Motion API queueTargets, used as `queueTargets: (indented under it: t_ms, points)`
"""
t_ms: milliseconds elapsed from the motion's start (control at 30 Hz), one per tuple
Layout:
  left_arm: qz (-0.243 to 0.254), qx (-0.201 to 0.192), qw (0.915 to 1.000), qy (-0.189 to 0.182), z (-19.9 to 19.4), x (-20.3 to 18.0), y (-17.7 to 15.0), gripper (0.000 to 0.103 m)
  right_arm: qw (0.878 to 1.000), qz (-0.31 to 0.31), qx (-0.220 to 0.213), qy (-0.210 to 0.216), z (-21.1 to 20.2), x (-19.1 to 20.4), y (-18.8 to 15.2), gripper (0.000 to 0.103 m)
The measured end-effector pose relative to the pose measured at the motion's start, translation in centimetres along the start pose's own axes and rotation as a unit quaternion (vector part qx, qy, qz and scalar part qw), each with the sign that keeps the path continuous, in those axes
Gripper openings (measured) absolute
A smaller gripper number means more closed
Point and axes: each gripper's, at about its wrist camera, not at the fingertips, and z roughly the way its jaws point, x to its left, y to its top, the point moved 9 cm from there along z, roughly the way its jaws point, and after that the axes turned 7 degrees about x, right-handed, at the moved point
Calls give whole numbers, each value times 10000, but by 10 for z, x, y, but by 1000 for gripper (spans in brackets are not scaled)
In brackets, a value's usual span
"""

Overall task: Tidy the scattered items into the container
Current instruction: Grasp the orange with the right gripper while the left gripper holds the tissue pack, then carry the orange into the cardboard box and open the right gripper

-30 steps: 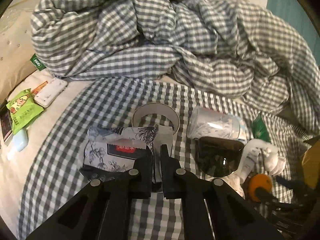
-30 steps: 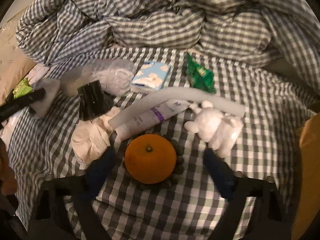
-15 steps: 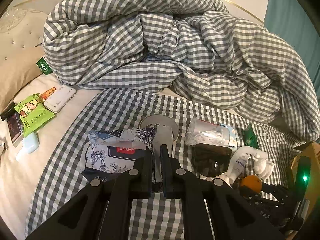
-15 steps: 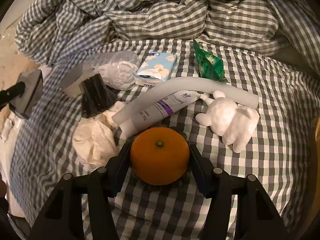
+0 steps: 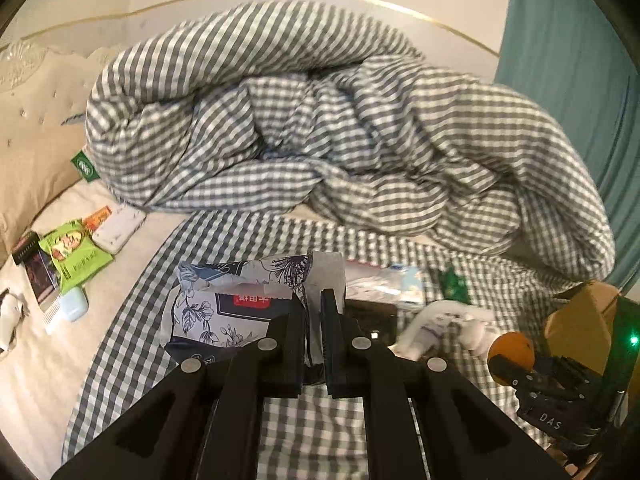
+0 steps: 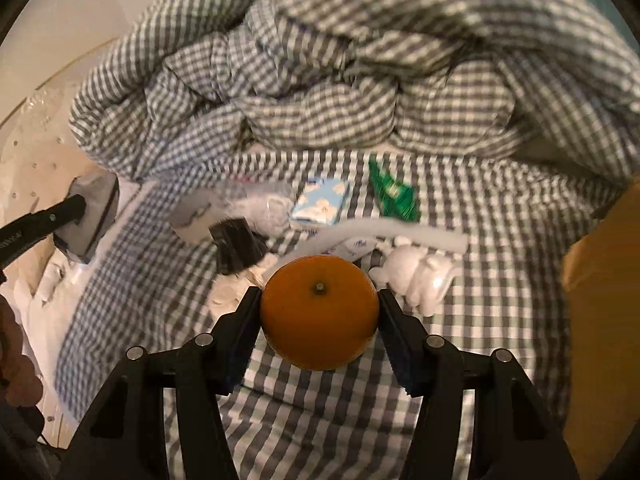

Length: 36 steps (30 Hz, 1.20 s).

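Both grippers loaded: left gripper (image 5: 314, 320) clamps floral pouch (image 5: 224, 304), right gripper (image 6: 320, 312) clamps orange (image 6: 320, 312); rumpled duvet (image 5: 320, 128) beyond.

you're working in dim, warm indoor light. both views bulge hard at the rims, with black corners. motion blur smears the checked quilt (image 6: 360, 80) and the clutter behind the orange (image 6: 320, 312), which stays sharp and evenly lit.

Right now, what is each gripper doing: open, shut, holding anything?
Left gripper: shut on the edge of the floral wipes pack, lifted clear of the bed.
Right gripper: shut on the orange, pads against both sides.
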Motion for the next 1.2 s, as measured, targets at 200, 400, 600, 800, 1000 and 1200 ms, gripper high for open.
queueTargets:
  t_ms: [200,400,600,800,1000,1200]
  points:
    - [211,-289,9993,-125,-44,-34,8,7,9990,21,-451,-69,-63,-5,7,57]
    - [429,-496,9975,-260,-84,-70,2,7,9962,83,-860,-138,-123,-13,4,57]
    - [601,-648,9954,-364,-117,-97,-10,7,9932,62,-1146,-187,-167,-16,-4,57]
    - [704,-804,9934,-420,-143,-117,-18,7,9899,42,-1398,-232,-208,-16,-14,57]
    - [841,-921,9909,-503,-164,-139,-21,7,9860,72,-1640,-288,-241,-22,-20,57]
    - [997,-970,9883,-623,-175,-165,-26,7,9838,191,-1735,-421,-259,-45,-33,57]
